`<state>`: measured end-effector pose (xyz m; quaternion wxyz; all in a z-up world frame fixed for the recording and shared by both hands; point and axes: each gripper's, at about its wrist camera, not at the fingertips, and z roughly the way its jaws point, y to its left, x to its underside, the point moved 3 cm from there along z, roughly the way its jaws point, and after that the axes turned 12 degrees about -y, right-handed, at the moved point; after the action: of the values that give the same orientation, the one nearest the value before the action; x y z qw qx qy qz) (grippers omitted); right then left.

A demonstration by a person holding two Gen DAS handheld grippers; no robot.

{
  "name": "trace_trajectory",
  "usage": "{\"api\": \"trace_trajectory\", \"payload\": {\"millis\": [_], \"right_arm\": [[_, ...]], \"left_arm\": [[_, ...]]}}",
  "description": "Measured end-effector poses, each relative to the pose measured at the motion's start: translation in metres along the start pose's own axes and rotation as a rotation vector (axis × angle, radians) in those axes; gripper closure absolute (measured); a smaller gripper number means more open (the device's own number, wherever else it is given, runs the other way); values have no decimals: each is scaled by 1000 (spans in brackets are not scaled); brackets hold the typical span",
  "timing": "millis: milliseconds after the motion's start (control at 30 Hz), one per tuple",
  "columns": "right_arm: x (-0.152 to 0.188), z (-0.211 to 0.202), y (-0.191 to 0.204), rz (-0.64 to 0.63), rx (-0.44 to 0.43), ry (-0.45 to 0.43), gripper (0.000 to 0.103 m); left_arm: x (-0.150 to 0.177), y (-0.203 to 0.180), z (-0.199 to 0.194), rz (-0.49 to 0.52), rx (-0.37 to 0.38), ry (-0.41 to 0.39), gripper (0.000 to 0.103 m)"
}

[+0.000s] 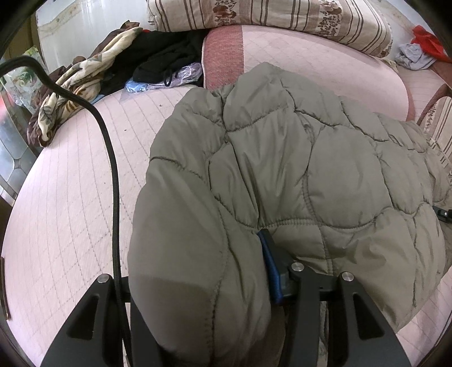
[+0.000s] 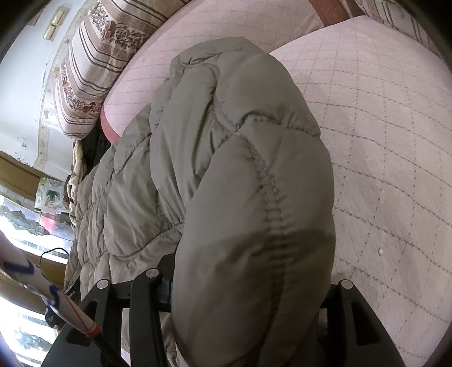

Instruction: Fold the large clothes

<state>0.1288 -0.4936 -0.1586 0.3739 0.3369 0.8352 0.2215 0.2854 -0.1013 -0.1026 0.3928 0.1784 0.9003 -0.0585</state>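
A grey-green quilted puffer jacket (image 1: 310,155) lies bunched on the pink quilted bed (image 1: 70,197). In the left wrist view a thick fold of it bulges up between the fingers of my left gripper (image 1: 197,254). The blue pad (image 1: 271,268) of one finger presses into the fabric, and the other finger is buried under it. In the right wrist view the jacket (image 2: 226,127) stretches away from me, and a puffy fold fills the gap of my right gripper (image 2: 251,268). That fold hides both fingertips, and the fabric sits tight against the jaw frame on both sides.
A heap of black and patterned clothes (image 1: 113,65) lies at the bed's far left corner. Striped floral pillows (image 1: 268,14) line the head end, beside red and grey cloths (image 1: 423,48). A black cable (image 1: 113,183) hangs across the left view. Bare mattress (image 2: 395,141) spreads right of the jacket.
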Motion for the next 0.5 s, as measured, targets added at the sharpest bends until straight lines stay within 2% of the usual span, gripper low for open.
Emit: {"api": "trace_trajectory", "payload": {"millis": [233, 300, 367, 433, 500], "right_arm": [[3, -2, -1, 7, 0, -3, 47], [3, -3, -3, 12, 16, -13, 38], [4, -6, -5, 21, 33, -29, 35], [5, -10, -3, 14, 45, -37, 35], [7, -13, 0, -2, 52, -35, 42]], "left_arm": [[0, 2, 1, -2, -4, -3, 53], [0, 4, 1, -7, -22, -4, 46], [-1, 6, 0, -14, -23, -6, 46], [-1, 8, -2, -16, -21, -10, 46], [-1, 9, -2, -16, -22, -6, 46]]}}
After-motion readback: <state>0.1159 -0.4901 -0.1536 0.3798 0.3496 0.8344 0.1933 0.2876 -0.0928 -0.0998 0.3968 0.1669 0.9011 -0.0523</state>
